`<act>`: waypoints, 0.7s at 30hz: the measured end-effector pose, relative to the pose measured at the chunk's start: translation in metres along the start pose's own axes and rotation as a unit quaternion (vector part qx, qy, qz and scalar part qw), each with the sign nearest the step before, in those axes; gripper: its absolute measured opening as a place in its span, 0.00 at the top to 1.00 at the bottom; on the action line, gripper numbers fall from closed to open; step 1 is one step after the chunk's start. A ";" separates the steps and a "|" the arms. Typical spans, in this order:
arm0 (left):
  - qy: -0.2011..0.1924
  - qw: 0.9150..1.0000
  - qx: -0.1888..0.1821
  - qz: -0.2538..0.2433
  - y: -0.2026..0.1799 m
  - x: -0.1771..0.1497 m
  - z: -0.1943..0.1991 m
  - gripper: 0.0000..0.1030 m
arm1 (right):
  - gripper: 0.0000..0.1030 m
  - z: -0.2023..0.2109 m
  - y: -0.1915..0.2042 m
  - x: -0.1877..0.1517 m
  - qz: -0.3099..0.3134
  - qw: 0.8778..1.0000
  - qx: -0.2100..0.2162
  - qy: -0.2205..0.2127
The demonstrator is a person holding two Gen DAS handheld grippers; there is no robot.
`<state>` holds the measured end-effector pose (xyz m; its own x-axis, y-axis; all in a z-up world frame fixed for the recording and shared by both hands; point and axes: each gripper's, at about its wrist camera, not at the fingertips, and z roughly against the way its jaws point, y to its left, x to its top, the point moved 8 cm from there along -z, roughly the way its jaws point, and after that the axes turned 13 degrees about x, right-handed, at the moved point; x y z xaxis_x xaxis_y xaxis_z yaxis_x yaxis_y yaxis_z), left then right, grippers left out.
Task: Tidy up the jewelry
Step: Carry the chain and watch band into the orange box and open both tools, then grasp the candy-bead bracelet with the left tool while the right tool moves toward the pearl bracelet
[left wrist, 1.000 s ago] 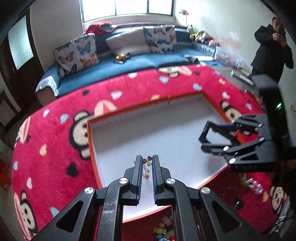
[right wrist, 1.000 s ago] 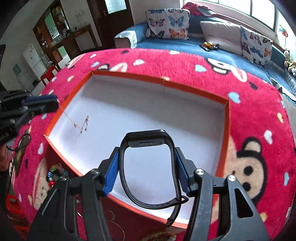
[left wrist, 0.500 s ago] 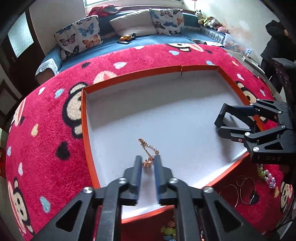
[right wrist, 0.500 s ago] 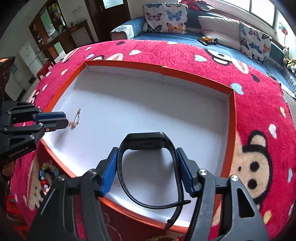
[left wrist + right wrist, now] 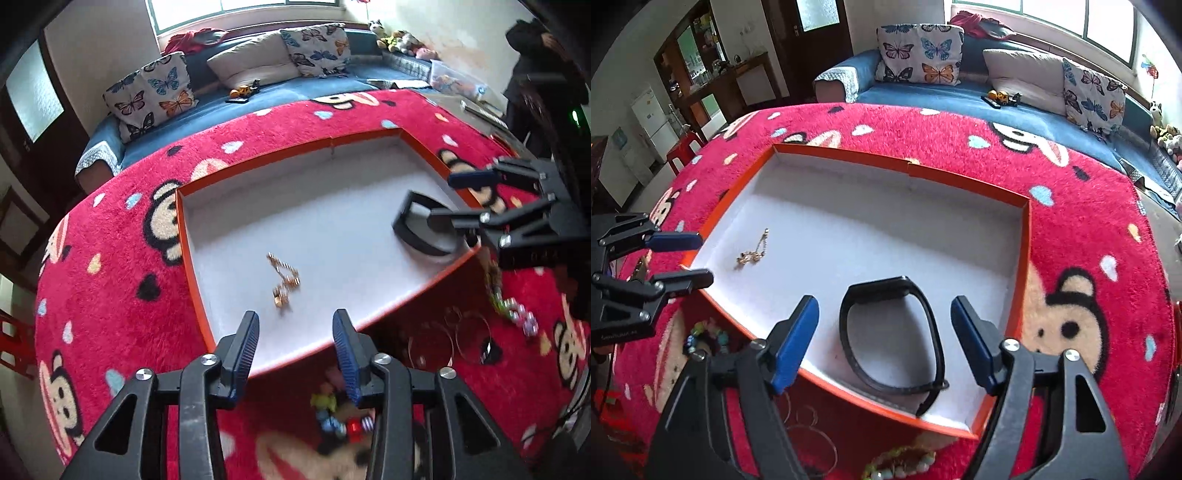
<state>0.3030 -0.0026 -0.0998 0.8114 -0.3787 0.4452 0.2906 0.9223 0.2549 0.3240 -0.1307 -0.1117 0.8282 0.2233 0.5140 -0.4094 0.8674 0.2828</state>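
Observation:
A shallow orange box with a white floor [image 5: 332, 229] [image 5: 886, 229] sits on a red cartoon-monkey blanket. A gold chain [image 5: 282, 277] [image 5: 751, 253] lies on the floor near the box's left front edge. A black wristband [image 5: 892, 336] [image 5: 421, 229] lies on the floor at the right front corner. My left gripper [image 5: 295, 332] [image 5: 683, 258] is open and empty just behind the chain. My right gripper [image 5: 884, 332] [image 5: 443, 195] is open, its fingers on either side of the wristband without touching it.
In front of the box on the blanket lie thin wire hoops [image 5: 454, 336] [image 5: 809, 435], a pale bead bracelet [image 5: 517, 314] [image 5: 905, 461] and a colourful bead bracelet [image 5: 343, 417] [image 5: 705, 336]. A blue sofa with cushions [image 5: 258, 74] stands behind. A person [image 5: 535, 74] stands at the far right.
Both grippers have opened. The left one let go of the gold chain, which now lies in the box, and drew back. The right one released the wristband onto the box floor.

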 end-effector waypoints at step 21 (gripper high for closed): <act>0.047 0.999 -0.020 0.010 -0.020 -0.065 -0.012 0.83 | 0.28 0.048 0.043 -0.052 0.033 0.998 0.036 -0.034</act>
<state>0.2502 0.0047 -0.1442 0.8604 -0.3529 0.3677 0.2926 0.9328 0.2106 0.2451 -0.1260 -0.0872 0.7713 0.2460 0.5870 -0.4910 0.8168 0.3030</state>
